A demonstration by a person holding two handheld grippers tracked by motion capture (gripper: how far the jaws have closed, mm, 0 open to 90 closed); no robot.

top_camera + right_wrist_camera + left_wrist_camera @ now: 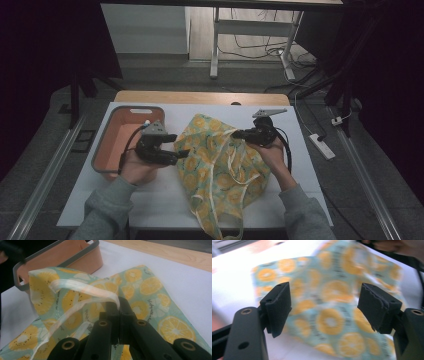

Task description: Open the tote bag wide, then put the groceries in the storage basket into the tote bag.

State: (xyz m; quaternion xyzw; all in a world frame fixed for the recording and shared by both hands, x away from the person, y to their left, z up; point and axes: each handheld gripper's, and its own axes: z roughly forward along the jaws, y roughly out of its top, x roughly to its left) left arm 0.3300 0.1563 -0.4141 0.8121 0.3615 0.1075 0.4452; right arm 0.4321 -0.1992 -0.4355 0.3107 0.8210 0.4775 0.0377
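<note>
Evidently mid-fold: the right hand-held gripper [119, 305] was clamped on the cream strap [82, 287] of the citrus-print apron [220, 165] at the surface's middle, while the left hand-held gripper [325, 306] gaped wide, empty, needing a fresh hold on the apron's left edge.

We list a salmon-pink bin [116, 142] with grey rim at the white table's [165, 192] left, and a power strip [321, 145] on the floor.

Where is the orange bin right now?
In the high view the orange bin sits on the white table's left side, just left of the left gripper.
</note>
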